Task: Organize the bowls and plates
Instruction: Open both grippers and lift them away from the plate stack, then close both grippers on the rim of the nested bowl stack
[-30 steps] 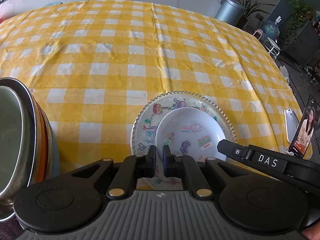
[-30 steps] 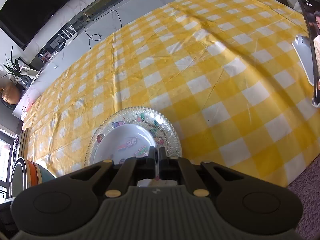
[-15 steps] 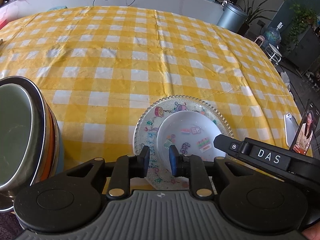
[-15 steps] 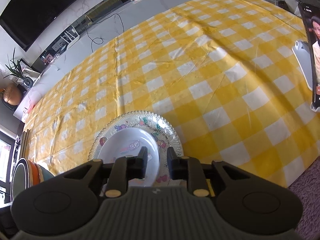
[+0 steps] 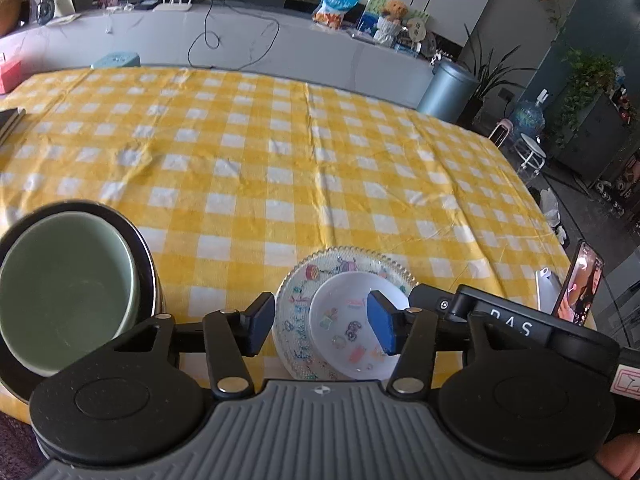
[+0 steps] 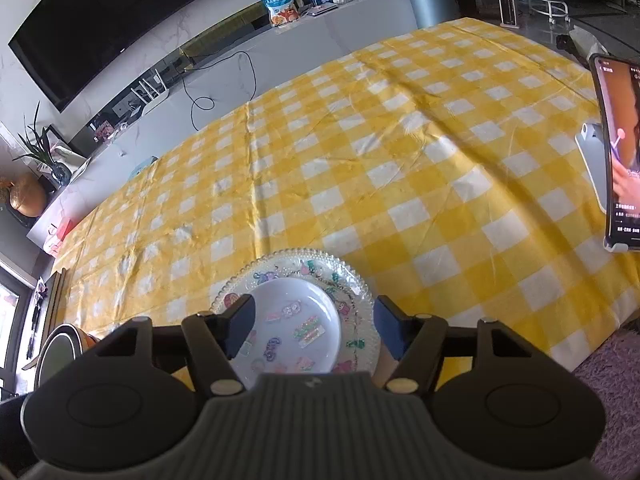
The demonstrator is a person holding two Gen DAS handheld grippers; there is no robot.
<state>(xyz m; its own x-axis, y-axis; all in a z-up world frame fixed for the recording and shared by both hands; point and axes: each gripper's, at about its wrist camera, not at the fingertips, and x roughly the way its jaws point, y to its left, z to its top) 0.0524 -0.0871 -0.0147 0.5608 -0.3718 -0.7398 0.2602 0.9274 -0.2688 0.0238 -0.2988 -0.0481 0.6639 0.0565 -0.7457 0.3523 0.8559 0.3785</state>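
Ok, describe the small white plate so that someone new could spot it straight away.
Find the yellow checked tablecloth and follow its near edge to the clear, bead-rimmed plate. The small white plate sits stacked on it, plain-rimmed with cartoon stickers inside, unlike the stack of bowls nearby.

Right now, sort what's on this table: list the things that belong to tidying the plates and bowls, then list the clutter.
Job:
- white plate
- patterned glass plate beneath it
- green bowl, nested in stacked bowls

Clutter:
- phone on its stand

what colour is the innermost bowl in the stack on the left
Pale green bowl, nested in a dark-rimmed one; clearest in the left wrist view.
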